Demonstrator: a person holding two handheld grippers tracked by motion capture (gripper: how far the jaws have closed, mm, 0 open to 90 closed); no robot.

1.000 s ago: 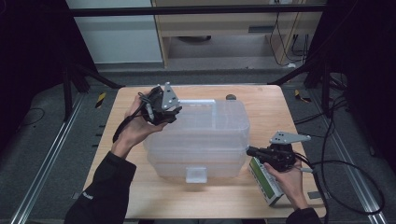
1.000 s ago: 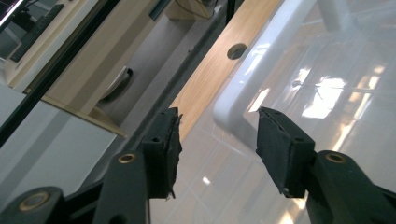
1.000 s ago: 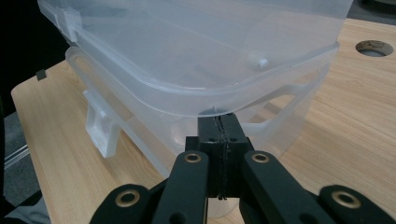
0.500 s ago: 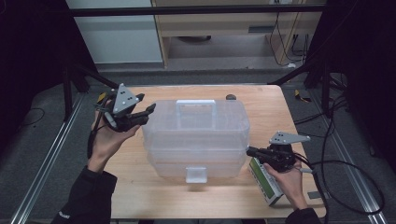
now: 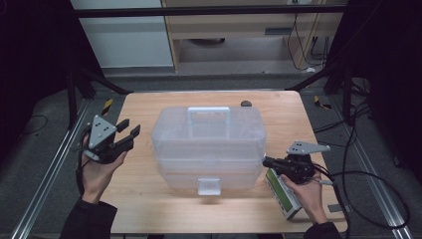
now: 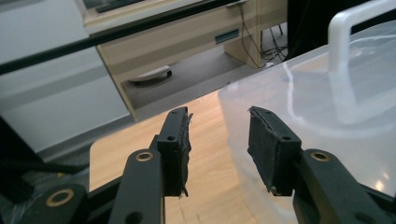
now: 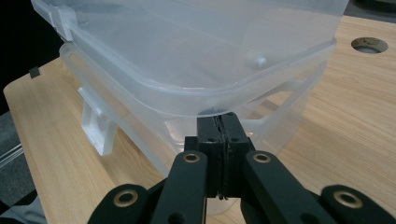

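Clear lidded plastic storage box [image 5: 208, 147] sits mid-table on the pale wooden tabletop [image 5: 149, 199]. Right gripper [image 5: 266, 162], jaws clenched on nothing, tips at the box's right lower corner. Left gripper [image 5: 128, 130] held off the box's left side, jaws apart, just been closing, nothing between them.

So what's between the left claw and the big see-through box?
Just bare wooden table. In the high view, the left claw hangs beside the clear box, not touching it.
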